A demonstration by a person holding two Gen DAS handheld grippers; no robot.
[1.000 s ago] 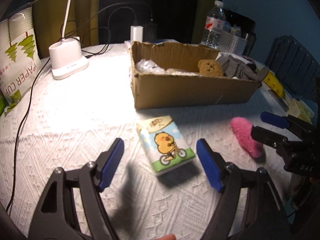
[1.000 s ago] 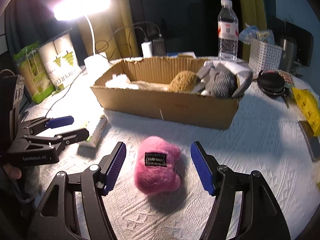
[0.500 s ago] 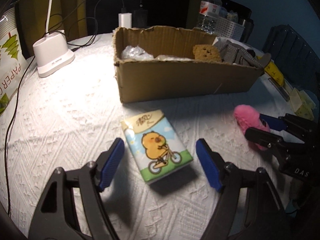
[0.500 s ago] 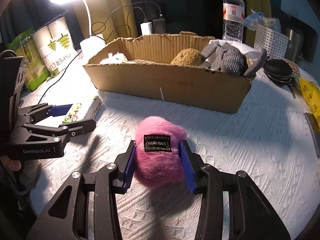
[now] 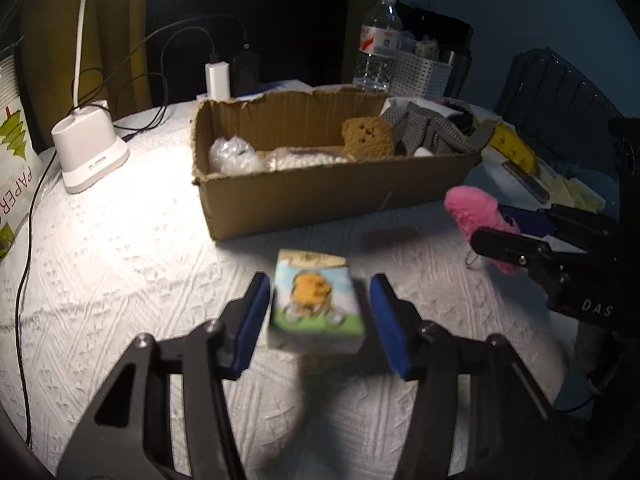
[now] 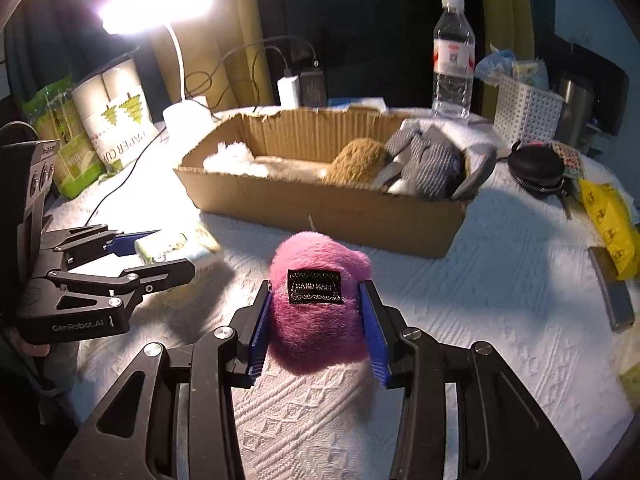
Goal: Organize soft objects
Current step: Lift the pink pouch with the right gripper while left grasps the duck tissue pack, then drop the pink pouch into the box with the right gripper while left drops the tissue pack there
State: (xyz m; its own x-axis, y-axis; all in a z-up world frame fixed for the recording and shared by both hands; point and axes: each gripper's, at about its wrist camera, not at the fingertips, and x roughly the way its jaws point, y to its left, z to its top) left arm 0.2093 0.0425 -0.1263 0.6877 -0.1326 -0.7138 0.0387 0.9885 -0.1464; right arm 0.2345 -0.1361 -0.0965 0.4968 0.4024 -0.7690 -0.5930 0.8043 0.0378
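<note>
My left gripper (image 5: pixel 318 322) is shut on a tissue pack (image 5: pixel 315 308) with a cartoon chick on a bicycle and holds it just above the cloth. It also shows in the right wrist view (image 6: pixel 176 246). My right gripper (image 6: pixel 318 328) is shut on a pink fuzzy pouch (image 6: pixel 318 300) with a black label, lifted off the table. The pouch shows in the left wrist view (image 5: pixel 476 216) too. A cardboard box (image 5: pixel 332 196) behind both holds a brown plush (image 5: pixel 366 138), grey knit items (image 5: pixel 428 136) and white soft things (image 5: pixel 236 158).
A white lamp base (image 5: pixel 90 154) with cables and paper-cup packs (image 6: pixel 114 112) stand at the left. A water bottle (image 6: pixel 452 60), a white basket (image 6: pixel 526 110), a black case (image 6: pixel 538 170) and yellow packs (image 6: pixel 610 224) lie behind and right of the box.
My left gripper closed on the tissue pack and lifted it. My right gripper, closed on the pink pouch, raised it off the cloth toward the box.
</note>
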